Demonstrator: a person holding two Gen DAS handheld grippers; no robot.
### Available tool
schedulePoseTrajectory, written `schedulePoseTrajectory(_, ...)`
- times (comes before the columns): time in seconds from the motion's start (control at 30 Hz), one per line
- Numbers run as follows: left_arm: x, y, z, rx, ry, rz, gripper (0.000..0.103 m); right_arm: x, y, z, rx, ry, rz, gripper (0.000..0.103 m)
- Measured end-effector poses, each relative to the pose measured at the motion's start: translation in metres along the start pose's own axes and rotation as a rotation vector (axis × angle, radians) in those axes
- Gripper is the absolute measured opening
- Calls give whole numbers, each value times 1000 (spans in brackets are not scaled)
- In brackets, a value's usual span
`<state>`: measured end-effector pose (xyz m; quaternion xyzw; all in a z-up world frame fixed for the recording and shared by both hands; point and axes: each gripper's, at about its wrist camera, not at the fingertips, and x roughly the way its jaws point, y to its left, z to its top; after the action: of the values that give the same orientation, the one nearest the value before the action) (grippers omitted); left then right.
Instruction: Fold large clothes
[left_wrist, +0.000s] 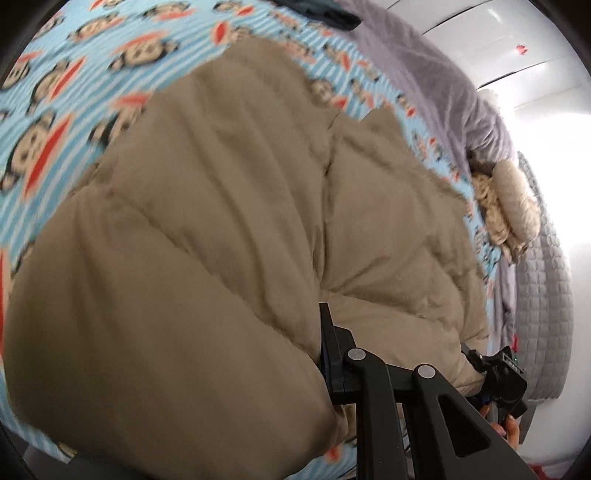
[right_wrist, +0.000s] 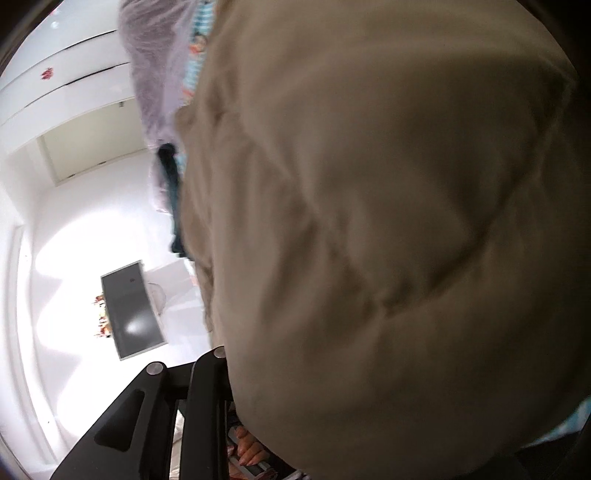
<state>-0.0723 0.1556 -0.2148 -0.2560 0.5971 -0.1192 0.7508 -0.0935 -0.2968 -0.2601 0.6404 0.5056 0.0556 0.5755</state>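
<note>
A large tan puffy quilted jacket (left_wrist: 229, 221) lies on a bed with a blue striped monkey-print sheet (left_wrist: 55, 110). My left gripper (left_wrist: 325, 354) is at the jacket's near edge; one black finger (left_wrist: 328, 332) shows and fabric bulges over the rest, so it seems shut on the jacket. The other gripper (left_wrist: 498, 373) shows at the jacket's right edge in the left wrist view. In the right wrist view the jacket (right_wrist: 388, 221) fills most of the frame and covers my right gripper's fingers; only its black linkage (right_wrist: 166, 406) shows.
A purple fuzzy blanket (left_wrist: 436, 74) and a grey quilted cover (left_wrist: 543, 277) lie along the bed's far and right sides, with a cream fluffy item (left_wrist: 506, 199) between. A dark garment (left_wrist: 332, 14) lies at the bed's top. White wardrobes (right_wrist: 55, 92) and a grey mat (right_wrist: 129, 310) are beyond.
</note>
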Motion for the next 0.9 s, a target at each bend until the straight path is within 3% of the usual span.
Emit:
schedulePoseTrajectory(0.13, 1, 2, -11, -11, 5, 39, 27, 6, -15, 0, 63, -7, -23, 42)
schedulePoseTrajectory(0.17, 0, 0, -12, -5, 8, 49, 32, 6, -14, 0, 60, -5, -30, 42)
schedulePoseTrajectory(0.2, -1, -1, -13, 4, 13, 87, 46, 7, -9, 3, 49, -2, -48, 43)
schedulePoseTrajectory(0.27, -5, -5, -13, 28, 22, 182, 55, 18, 4, 3, 48, 3, -72, 45)
schedulePoseTrajectory(0.37, -26, -7, -18, 43, 23, 219, 55, 16, 16, -4, 44, 26, -154, 55)
schedulePoseTrajectory(0.43, -41, -5, -21, 47, -1, 247, 55, 11, 33, -6, -30, 43, -217, 63)
schedulePoseTrajectory(0.57, -64, 0, -26, 52, -21, 315, 55, 1, 52, -10, -135, 60, -329, 64)
schedulePoseTrajectory(0.8, -90, -5, -16, 79, -40, 413, 55, -18, 58, -24, -173, 111, -345, 65)
schedulePoseTrajectory(0.9, -97, -10, -9, 102, -67, 440, 55, 2, 88, -38, -249, 129, -374, 65)
